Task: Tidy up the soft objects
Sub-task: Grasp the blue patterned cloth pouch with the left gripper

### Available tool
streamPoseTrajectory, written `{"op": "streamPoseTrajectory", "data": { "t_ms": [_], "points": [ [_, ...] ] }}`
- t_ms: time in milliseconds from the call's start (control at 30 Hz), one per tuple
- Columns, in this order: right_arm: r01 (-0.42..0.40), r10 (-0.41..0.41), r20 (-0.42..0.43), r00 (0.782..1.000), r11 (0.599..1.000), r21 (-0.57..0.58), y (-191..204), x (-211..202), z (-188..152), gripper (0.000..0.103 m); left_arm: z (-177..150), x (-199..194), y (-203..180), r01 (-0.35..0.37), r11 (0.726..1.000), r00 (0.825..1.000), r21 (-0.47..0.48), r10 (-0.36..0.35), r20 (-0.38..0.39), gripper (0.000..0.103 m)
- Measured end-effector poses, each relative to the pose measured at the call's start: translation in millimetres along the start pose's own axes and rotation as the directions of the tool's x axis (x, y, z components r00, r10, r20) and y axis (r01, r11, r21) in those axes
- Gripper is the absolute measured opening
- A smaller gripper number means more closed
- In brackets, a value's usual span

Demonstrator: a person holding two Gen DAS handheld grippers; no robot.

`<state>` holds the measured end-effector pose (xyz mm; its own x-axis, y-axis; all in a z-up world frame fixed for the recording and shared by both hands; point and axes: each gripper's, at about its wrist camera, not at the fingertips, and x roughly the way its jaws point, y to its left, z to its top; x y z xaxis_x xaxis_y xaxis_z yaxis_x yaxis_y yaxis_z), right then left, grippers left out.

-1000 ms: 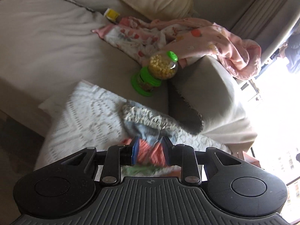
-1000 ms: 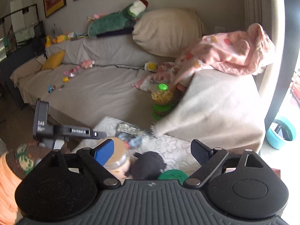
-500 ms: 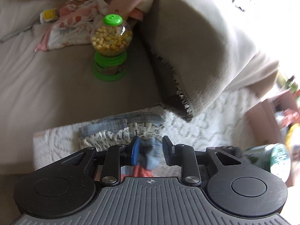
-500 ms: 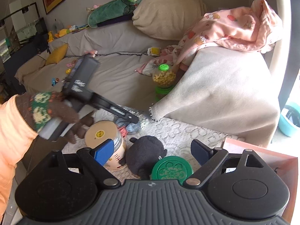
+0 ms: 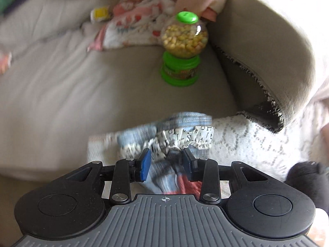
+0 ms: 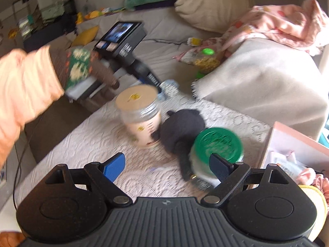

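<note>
I'm easing my left gripper point(image 5: 165, 165) open around the striped sock point(image 5: 164, 177); my right gripper point(image 6: 167, 165) is hanging spread, empty. Black plush point(image 6: 181, 130), centre frame, is waiting.

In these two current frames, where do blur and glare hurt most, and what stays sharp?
Left wrist view: the blue knit cloth and the sofa at left smear with motion, the right edge washes out, while the left gripper stays crisp. Right wrist view: the orange sleeve, cream-lidded glass jar and green-lidded jar are blurred; fisheye bends the edges.
</note>
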<state>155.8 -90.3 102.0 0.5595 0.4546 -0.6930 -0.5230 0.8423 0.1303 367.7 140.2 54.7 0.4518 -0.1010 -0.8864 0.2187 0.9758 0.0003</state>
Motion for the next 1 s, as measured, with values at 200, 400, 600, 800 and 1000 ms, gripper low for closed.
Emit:
{"op": "streamPoseTrajectory", "data": {
  "t_ms": [200,400,600,800,1000],
  "points": [
    [-0.045,0.044,-0.084,0.995,0.999,-0.015,18.4,26.3,-23.8,0.089,-8.5,-28.5,13.7,-0.012,0.995,0.994,-0.101,0.023,0.108,0.037],
    [0.011,-0.007,-0.166,0.986,1.000,0.021,16.1,53.8,-50.1,0.089,-8.6,-12.6,19.2,0.096,0.981,0.995,-0.171,-0.092,0.029,0.035],
    [0.023,-0.017,-0.164,0.986,0.999,0.036,20.2,53.7,-55.5,0.091,2.0,8.0,6.2,0.203,0.960,0.977,-0.192,-0.213,-0.032,0.047],
    [0.032,-0.031,-0.156,0.987,0.999,0.005,29.4,61.0,-57.3,0.098,-0.3,-3.8,-12.1,-0.008,1.000,0.999,-0.023,0.009,0.038,0.045],
    [0.049,-0.053,-0.153,0.987,0.998,-0.030,36.4,64.7,-59.9,0.103,-18.3,1.2,-19.0,-0.145,0.977,0.988,0.156,0.136,0.068,0.047]
  ]
}}
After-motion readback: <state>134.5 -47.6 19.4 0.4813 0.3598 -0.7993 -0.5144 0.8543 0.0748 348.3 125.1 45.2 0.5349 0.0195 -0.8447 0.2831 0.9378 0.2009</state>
